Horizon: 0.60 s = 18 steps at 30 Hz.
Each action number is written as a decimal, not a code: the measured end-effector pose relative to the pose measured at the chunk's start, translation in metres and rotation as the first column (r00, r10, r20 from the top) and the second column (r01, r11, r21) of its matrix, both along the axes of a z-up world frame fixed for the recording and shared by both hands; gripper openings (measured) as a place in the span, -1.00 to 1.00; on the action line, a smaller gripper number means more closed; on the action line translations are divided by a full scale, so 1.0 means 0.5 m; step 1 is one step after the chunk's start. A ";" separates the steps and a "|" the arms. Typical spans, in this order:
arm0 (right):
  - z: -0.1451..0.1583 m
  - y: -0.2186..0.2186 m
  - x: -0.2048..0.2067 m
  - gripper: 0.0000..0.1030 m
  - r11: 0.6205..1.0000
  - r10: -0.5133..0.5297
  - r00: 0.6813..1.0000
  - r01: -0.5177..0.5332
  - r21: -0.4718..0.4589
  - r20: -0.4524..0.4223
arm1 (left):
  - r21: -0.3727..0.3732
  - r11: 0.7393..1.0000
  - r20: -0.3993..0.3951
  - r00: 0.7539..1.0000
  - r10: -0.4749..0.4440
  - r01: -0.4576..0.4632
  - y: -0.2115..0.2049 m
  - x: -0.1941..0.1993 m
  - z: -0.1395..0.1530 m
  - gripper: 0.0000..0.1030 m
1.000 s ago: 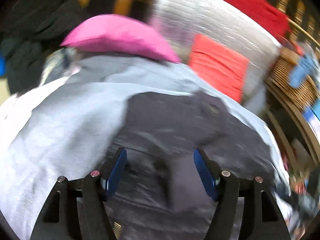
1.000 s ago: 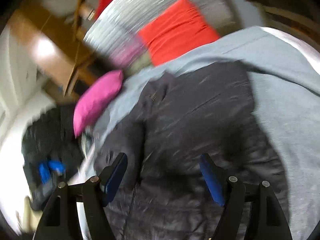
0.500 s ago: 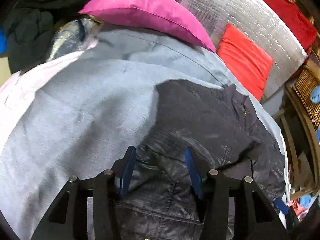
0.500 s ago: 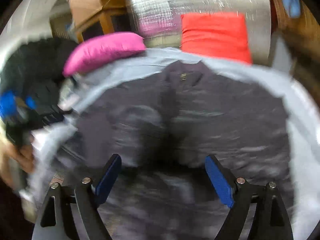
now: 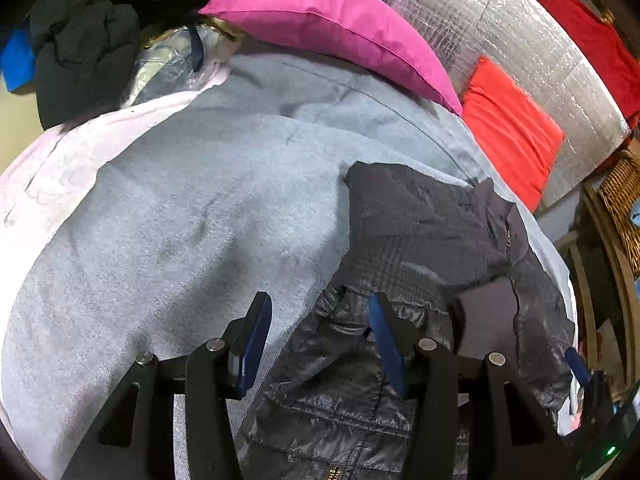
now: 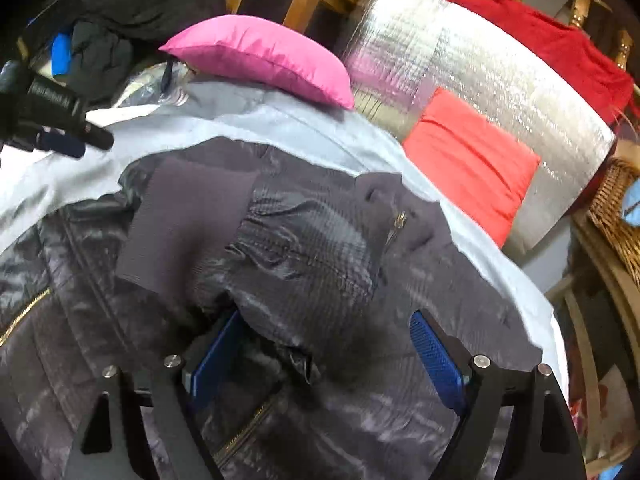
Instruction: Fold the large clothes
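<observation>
jacket (image 6: 304, 264): puffy, slick, floppy, light-ish; I'd grab the ribbed cuff (image 6: 180, 236) at 10 o'clock
left gripper (image 5: 320, 336): half-open, has just narrowed, holding nothing
right gripper (image 6: 332, 356): wide, just opened more, empty

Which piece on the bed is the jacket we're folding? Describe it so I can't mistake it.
Start at the pink pillow at the head of the bed. Below it spreads a grey sheet, and on that lies the jacket. It is the only dark, shiny, quilted piece there, with gold zippers and a ribbed cuff.
</observation>
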State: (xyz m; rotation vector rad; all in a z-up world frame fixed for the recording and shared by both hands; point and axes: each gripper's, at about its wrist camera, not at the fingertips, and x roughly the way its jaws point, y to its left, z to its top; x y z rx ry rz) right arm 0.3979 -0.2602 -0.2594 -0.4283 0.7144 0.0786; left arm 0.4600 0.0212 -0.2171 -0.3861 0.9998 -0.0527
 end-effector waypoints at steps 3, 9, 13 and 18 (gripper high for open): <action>0.020 -0.048 0.026 0.71 0.978 -0.080 0.996 0.086 0.190 -0.039 | -0.015 1.000 -0.012 1.000 0.014 -0.014 0.008 0.002 -0.003 0.01; 0.040 -0.149 0.083 0.71 0.793 -0.226 0.956 0.293 0.534 -0.189 | -0.043 0.999 -0.021 1.000 -0.013 0.012 0.006 0.004 -0.008 0.01; 0.054 -0.141 0.048 0.71 0.818 -0.130 0.981 0.189 0.543 -0.145 | -0.050 0.999 -0.028 1.000 -0.006 0.005 0.017 0.007 -0.011 0.01; 0.059 -0.160 0.052 0.71 0.773 -0.078 0.975 0.192 0.605 -0.210 | -0.053 0.998 -0.037 0.999 0.025 -0.027 0.032 0.007 -0.014 0.01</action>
